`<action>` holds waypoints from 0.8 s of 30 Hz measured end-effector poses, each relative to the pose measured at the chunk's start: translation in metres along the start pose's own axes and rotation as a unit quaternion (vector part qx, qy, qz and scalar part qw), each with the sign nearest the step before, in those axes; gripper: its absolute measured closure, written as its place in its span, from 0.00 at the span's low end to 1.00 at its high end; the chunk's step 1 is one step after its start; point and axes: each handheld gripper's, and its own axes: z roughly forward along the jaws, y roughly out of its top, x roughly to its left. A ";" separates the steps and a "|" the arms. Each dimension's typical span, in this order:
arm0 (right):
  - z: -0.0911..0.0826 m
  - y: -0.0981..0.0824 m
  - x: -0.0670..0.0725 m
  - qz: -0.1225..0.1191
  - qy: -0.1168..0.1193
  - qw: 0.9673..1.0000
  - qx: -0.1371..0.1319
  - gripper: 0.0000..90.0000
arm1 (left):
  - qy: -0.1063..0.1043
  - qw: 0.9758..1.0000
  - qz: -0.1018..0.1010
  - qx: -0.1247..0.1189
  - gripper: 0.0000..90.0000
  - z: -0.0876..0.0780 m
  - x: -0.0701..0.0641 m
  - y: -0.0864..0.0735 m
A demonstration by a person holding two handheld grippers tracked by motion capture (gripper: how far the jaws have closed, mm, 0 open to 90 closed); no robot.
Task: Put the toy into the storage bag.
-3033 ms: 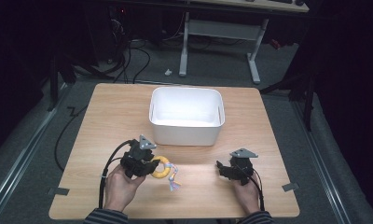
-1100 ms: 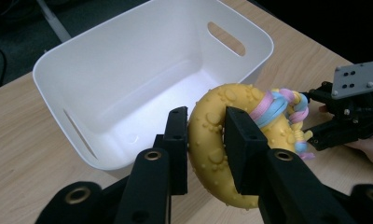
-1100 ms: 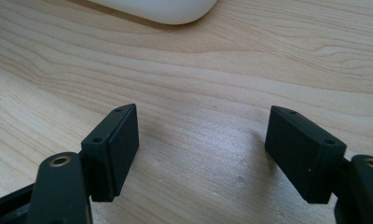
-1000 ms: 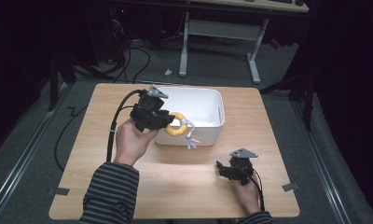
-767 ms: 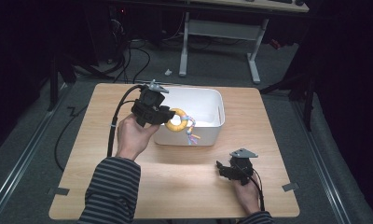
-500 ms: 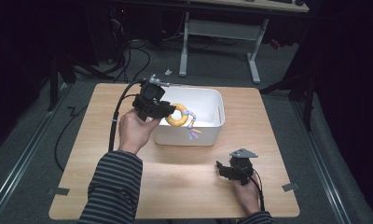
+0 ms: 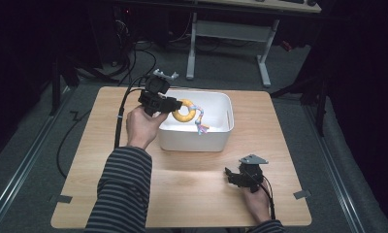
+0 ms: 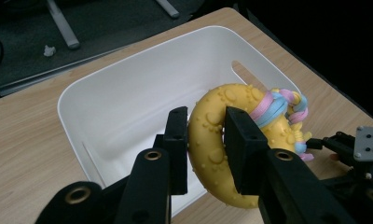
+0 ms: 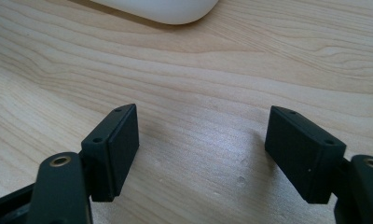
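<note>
My left gripper [image 7: 169, 105] [image 8: 206, 140] is shut on a yellow knobbly ring toy [image 7: 184, 111] [image 8: 211, 147] that has a pink, blue and yellow braided rope [image 7: 200, 124] [image 8: 274, 108] tied to it. I hold the ring in the air over the white bin [image 7: 216, 136] [image 8: 128, 98], with the rope hanging down inside it. My right gripper [image 7: 234, 177] [image 9: 201, 154] rests low on the wooden table [image 7: 192, 194] near the front right, jaws wide apart with nothing between them.
The bin [image 9: 170, 9] stands at the back middle of the table, and its inside looks bare. Bare wood lies in front of the bin and to both sides. A cable [image 7: 121, 116] trails from the left gripper off the table's left side.
My left gripper has lifted the ring toy from the table's front and carried it back and right until it hangs over the bin. The right gripper has stayed still.
</note>
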 end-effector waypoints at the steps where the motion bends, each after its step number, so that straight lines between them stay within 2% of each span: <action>1: 0.000 0.000 0.000 0.000 0.000 1.000 0.000 0.29 | 0.007 1.000 -0.002 0.003 0.80 0.003 0.002 0.003; 14: 0.000 0.000 0.000 -0.003 0.002 1.000 -0.001 0.29 | 0.017 0.999 -0.032 0.000 0.80 0.026 0.014 0.014; 15: 0.000 0.000 0.000 -0.003 0.002 1.000 -0.001 0.29 | 0.023 0.999 -0.034 0.004 0.80 0.031 0.016 0.014; 24: 0.000 0.000 0.000 -0.005 0.003 1.000 -0.001 0.29 | 0.036 0.998 -0.057 0.012 0.80 0.052 0.027 0.014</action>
